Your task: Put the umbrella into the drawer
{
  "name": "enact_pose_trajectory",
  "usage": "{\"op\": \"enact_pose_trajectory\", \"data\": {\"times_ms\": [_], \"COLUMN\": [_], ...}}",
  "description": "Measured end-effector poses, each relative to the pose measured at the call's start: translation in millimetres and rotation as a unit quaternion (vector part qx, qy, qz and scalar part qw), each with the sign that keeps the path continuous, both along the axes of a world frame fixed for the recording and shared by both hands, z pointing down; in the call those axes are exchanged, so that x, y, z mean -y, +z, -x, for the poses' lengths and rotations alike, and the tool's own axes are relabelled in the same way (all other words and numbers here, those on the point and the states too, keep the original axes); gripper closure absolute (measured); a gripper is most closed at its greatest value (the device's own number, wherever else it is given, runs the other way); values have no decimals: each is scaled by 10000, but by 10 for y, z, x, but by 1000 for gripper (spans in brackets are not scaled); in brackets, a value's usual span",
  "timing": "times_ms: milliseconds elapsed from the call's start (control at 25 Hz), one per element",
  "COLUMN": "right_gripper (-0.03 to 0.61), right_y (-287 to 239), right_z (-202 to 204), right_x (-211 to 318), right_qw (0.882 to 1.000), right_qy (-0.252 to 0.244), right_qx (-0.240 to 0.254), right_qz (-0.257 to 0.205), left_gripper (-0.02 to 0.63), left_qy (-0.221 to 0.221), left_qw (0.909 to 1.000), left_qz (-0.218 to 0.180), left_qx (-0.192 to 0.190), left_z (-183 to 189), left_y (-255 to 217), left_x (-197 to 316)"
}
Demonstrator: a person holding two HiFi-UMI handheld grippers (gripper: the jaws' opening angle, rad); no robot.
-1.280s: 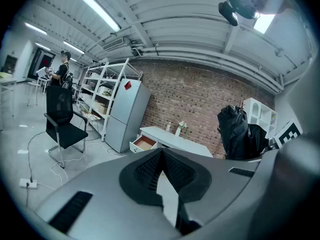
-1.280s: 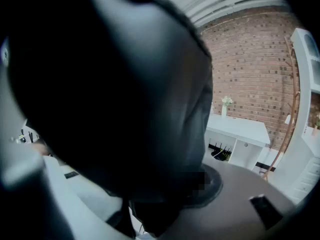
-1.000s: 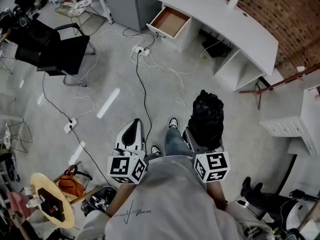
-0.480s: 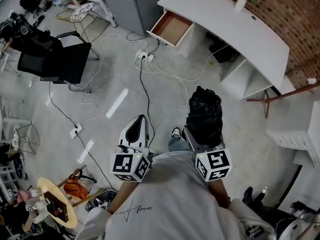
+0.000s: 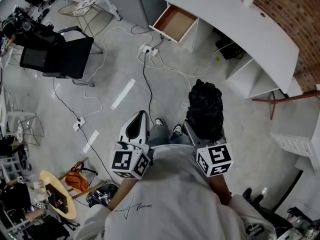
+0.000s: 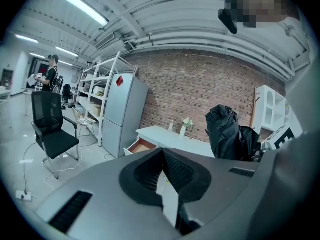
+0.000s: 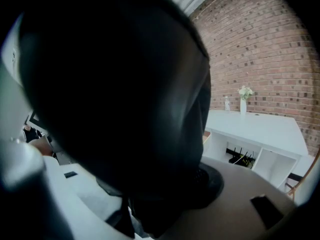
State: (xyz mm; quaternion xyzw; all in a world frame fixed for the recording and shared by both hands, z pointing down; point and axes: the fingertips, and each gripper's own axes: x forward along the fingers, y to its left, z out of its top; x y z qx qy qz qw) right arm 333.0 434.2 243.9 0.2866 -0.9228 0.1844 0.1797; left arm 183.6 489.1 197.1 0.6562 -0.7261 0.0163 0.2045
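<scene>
White desk (image 5: 235,21) along brick wall, drawer (image 5: 175,23) at its left end pulled open; black umbrella (image 5: 204,109), folded and bunched, well apart from drawer, above the floor, pinched in right claw (image 5: 194,134); left claw (image 5: 139,118) pressed together, holding nothing.

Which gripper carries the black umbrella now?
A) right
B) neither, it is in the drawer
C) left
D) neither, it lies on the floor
A: the black umbrella sits clamped in the right gripper, filling that gripper's view; the left gripper is shut on nothing.
</scene>
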Motion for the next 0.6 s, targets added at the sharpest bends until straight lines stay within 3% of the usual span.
{"op": "enact_pose_trajectory", "data": {"times_ms": [600], "right_gripper": [322], "right_y": [-68], "right_z": [296], "right_x": [585], "right_qw": [9996], "right_qy": [85], "right_qx": [206], "right_qz": [-169], "left_gripper": [595], "left_qy": [-66], "left_qw": [9997], "left_qz": [-150], "left_qx": [198], "left_z": [428], "left_y": [-88], "left_x": [607]}}
